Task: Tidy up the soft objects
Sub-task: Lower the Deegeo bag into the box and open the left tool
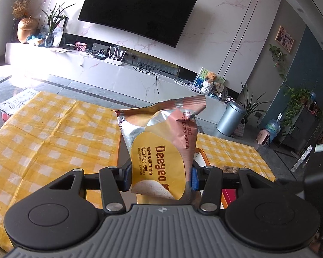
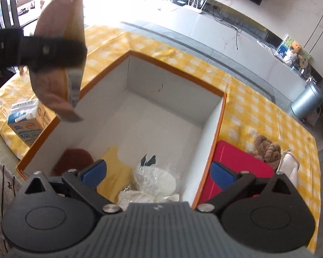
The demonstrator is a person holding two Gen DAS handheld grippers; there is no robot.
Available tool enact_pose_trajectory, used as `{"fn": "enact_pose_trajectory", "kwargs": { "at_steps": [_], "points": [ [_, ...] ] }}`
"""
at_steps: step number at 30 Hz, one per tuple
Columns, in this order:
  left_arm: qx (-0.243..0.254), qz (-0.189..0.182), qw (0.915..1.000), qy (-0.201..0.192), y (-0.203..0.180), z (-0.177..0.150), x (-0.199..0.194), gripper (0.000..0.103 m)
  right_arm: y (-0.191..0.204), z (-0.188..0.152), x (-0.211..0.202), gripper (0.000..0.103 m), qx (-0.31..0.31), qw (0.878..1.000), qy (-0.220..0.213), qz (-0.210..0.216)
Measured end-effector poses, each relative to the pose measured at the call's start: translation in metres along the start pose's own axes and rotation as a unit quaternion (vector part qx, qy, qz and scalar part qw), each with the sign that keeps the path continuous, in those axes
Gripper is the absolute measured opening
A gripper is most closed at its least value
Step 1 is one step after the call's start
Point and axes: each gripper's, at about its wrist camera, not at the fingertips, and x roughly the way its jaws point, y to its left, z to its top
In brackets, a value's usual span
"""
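- Left wrist view: a table with a yellow and white checked cloth (image 1: pixel 53 133), creased and a little wrinkled, stands in a living room with a pale marble wall, a dark television (image 1: pixel 137 10) and a long white low cabinet (image 1: pixel 109 73).
- The left gripper (image 1: pixel 160 177) is closed on a pack of wet wipes (image 1: pixel 161 146), a soft, shiny foil bag in silver, pink and yellow, held upright above the table.
- A round metal bin (image 1: pixel 231 118) stands on the grey tiled floor.
- Right wrist view: the right gripper (image 2: pixel 159 171) has its blue-padded jaws spread wide with nothing between them, above an orange-edged box (image 2: pixel 219 129) with smooth white inner walls.
- In the box lie a yellow cloth (image 2: pixel 116 169), a brown soft thing (image 2: pixel 73 161) and a crinkled clear plastic bag (image 2: pixel 155 180) with white contents.
- The wipes pack hangs over the box's left side, in the other gripper.
- On the cloth beside the box are a flat red item (image 2: pixel 241 163), a brown plush toy (image 2: pixel 267 148) and a blue and white carton (image 2: pixel 25 124).
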Motion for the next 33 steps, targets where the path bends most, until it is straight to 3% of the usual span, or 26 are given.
{"fn": "enact_pose_trajectory", "kwargs": {
  "at_steps": [3, 6, 8, 10, 14, 17, 20, 25, 27, 29, 33],
  "points": [
    [-0.004, 0.006, 0.9999, 0.012, -0.002, -0.002, 0.008, 0.056, -0.017, 0.015, -0.013, 0.1, -0.012, 0.998, -0.066, 0.005],
    [0.009, 0.017, 0.9996, 0.019, -0.005, -0.004, 0.016, 0.056, -0.046, 0.022, -0.022, 0.101, 0.055, 0.991, -0.125, -0.005],
    [0.014, 0.023, 0.9994, 0.021, -0.007, -0.006, 0.021, 0.056, -0.068, 0.024, -0.02, 0.101, 0.124, 0.981, -0.148, 0.032],
    [0.02, 0.026, 0.999, 0.029, -0.009, -0.009, 0.029, 0.056, -0.081, 0.021, -0.01, 0.101, 0.173, 0.971, -0.149, 0.075],
    [0.02, 0.013, 0.997, 0.073, -0.006, -0.015, 0.049, 0.056, -0.089, 0.003, 0.013, 0.101, 0.226, 0.96, -0.131, 0.098],
    [0.028, 0.014, 0.9951, 0.093, -0.008, -0.019, 0.06, 0.056, -0.092, -0.018, 0.026, 0.101, 0.275, 0.938, -0.137, 0.159],
    [0.059, 0.049, 0.9909, 0.11, -0.016, -0.025, 0.07, 0.056, -0.098, -0.038, 0.034, 0.101, 0.319, 0.912, -0.162, 0.202],
    [0.092, 0.08, 0.9813, 0.149, -0.025, -0.039, 0.087, 0.056, -0.108, -0.066, 0.04, 0.101, 0.348, 0.9, -0.163, 0.206],
    [0.101, 0.097, 0.9781, 0.154, -0.028, -0.041, 0.092, 0.056, -0.114, -0.074, 0.037, 0.101, 0.362, 0.885, -0.172, 0.236],
    [0.107, 0.12, 0.975, 0.153, -0.031, -0.044, 0.094, 0.056, -0.122, -0.082, 0.03, 0.101, 0.378, 0.869, -0.188, 0.257],
    [0.141, 0.165, 0.9656, 0.143, -0.039, -0.051, 0.092, 0.064, -0.133, -0.083, 0.012, 0.101, 0.388, 0.86, -0.22, 0.249]
  ]
}}
